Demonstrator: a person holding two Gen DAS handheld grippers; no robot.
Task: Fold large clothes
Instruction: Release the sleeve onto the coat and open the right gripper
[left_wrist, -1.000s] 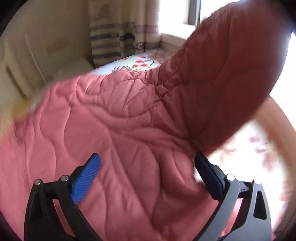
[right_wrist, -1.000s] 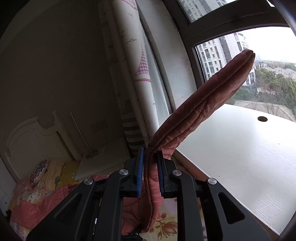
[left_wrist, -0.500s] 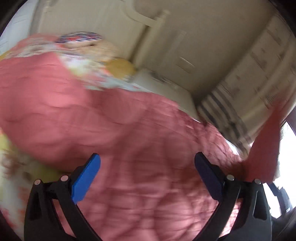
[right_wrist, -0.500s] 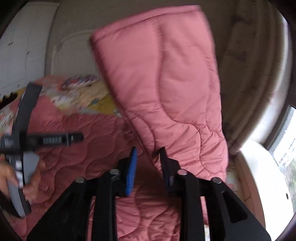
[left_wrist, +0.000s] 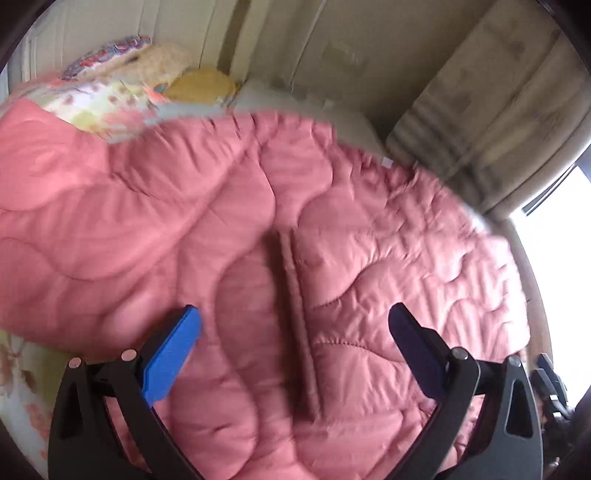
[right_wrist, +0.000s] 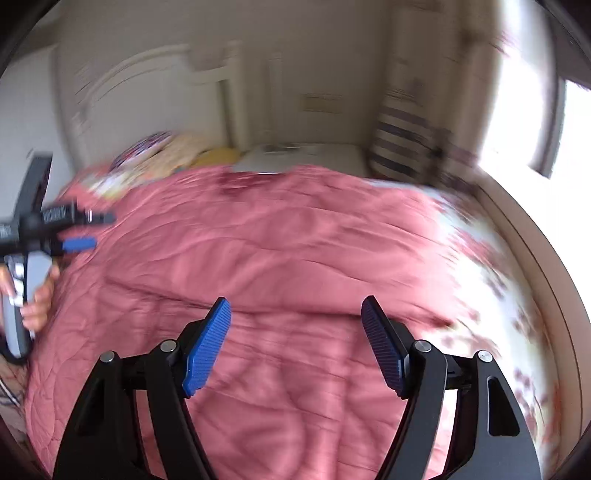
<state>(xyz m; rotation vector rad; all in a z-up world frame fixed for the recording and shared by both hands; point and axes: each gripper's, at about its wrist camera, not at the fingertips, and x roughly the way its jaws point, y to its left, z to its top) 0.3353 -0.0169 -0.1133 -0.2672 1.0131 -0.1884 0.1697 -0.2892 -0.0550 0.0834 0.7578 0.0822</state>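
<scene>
A large pink quilted blanket (left_wrist: 258, 229) lies spread over the bed, and a folded edge (left_wrist: 295, 317) runs down its middle in the left wrist view. Above it my left gripper (left_wrist: 295, 325) hangs open with nothing between its blue pads. The right wrist view shows the same blanket (right_wrist: 295, 251) lying flat, with a fold line just beyond my right gripper (right_wrist: 295, 314). Its jaws are opening, wide apart, with nothing between them. At the left edge of that view, a hand holds the left gripper (right_wrist: 79, 230) over the blanket.
Pillows (left_wrist: 155, 74) and a floral sheet (right_wrist: 491, 295) show at the bed's head and right side. A white headboard (right_wrist: 155, 85) stands behind. A striped curtain (right_wrist: 402, 147) hangs by the bright window (right_wrist: 554, 122) at right.
The right gripper let go of the blanket corner it held up, and its jaws spread wide. The corner dropped flat onto the bed. Both grippers swung toward the headboard.
</scene>
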